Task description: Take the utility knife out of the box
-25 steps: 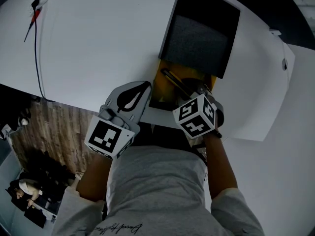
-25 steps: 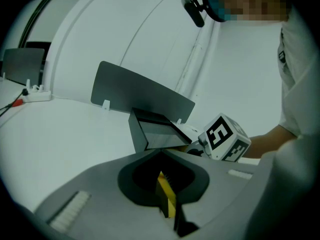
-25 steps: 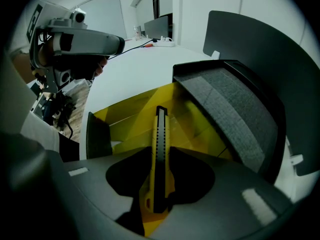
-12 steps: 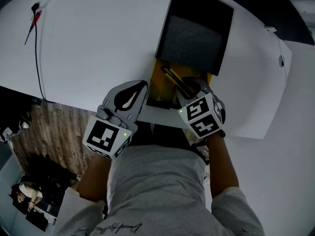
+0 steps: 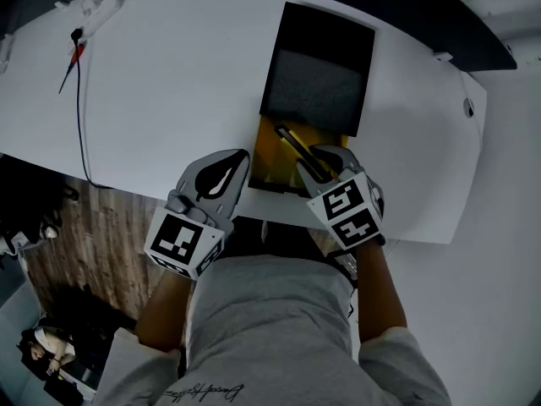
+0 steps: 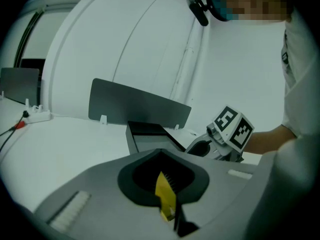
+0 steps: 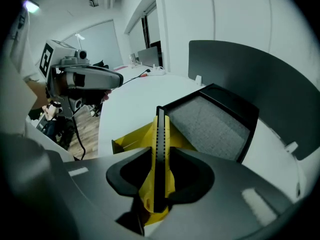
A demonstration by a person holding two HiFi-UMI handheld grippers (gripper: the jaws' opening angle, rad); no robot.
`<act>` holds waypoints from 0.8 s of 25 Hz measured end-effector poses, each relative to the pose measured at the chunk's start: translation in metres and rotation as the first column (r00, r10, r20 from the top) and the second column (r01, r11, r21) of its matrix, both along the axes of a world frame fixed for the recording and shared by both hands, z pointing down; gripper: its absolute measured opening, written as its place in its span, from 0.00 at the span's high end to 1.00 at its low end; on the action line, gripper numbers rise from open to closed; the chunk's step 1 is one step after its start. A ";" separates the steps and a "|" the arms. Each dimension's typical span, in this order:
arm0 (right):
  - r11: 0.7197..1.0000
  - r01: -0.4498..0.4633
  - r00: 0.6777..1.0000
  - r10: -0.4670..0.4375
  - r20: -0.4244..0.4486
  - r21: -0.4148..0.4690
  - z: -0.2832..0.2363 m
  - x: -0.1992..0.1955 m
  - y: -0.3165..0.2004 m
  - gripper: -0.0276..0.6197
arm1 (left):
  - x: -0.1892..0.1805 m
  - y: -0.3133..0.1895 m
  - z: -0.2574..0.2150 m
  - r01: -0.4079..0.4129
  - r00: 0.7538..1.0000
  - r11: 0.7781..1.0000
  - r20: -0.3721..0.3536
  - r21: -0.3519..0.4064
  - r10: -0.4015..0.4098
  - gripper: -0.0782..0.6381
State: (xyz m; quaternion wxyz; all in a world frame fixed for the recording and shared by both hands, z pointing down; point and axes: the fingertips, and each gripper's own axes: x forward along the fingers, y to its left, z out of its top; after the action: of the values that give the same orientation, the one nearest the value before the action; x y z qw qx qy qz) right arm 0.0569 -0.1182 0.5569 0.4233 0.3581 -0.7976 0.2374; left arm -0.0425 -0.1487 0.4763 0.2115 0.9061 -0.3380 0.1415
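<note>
The box (image 5: 315, 73) lies on the white table with its black, foam-lined lid (image 7: 212, 119) thrown open and its yellow tray (image 5: 267, 149) toward me. My right gripper (image 5: 308, 161) is shut on the yellow-and-black utility knife (image 5: 292, 145), which slants up over the tray. In the right gripper view the knife (image 7: 160, 139) runs straight out between the jaws of that gripper (image 7: 157, 184). My left gripper (image 5: 243, 157) sits at the tray's left wall. In the left gripper view a thin yellow flap (image 6: 165, 196) is pinched in the left gripper (image 6: 167, 194).
A black cable with a red clip (image 5: 78, 53) trails over the white table (image 5: 169, 83) at the far left, near a power strip (image 6: 37, 116). A grey partition (image 6: 140, 104) stands behind the box. The table's front edge runs under my hands, above a wooden floor (image 5: 93, 218).
Both grippers have risen. The knife has come up with the right gripper and now stands higher over the yellow tray. The left gripper keeps its place at the tray's left wall.
</note>
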 end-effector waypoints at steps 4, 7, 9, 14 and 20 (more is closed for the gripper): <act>0.999 -0.018 0.999 0.016 0.037 0.039 -0.020 0.000 0.002 0.75 | -0.002 0.006 -0.011 0.003 1.000 1.000 0.006 0.011 -0.003 0.89; 0.998 -0.021 0.999 0.019 0.040 0.067 -0.033 0.001 0.006 0.76 | -0.007 0.008 -0.021 0.020 1.000 1.000 0.002 0.018 -0.020 0.89; 0.996 -0.030 0.998 0.026 0.050 0.083 -0.043 0.003 0.009 0.76 | -0.008 0.008 -0.030 0.023 1.000 0.999 0.002 0.035 -0.023 0.89; 0.989 -0.050 0.996 0.039 0.081 0.136 -0.072 0.010 0.012 0.76 | -0.003 0.010 -0.054 0.021 1.000 0.996 -0.004 0.085 -0.021 0.89; 0.976 -0.089 0.983 0.054 0.175 0.198 -0.111 0.016 0.010 0.76 | 0.004 0.013 -0.078 0.012 1.000 0.992 -0.018 0.126 -0.010 0.89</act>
State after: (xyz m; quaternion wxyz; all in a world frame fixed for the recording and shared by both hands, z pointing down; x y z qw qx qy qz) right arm 0.0728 -0.1086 0.4458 0.3062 0.4068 -0.8375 0.1985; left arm -0.0390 -0.1356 0.3985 0.1577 0.9169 -0.3495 0.1108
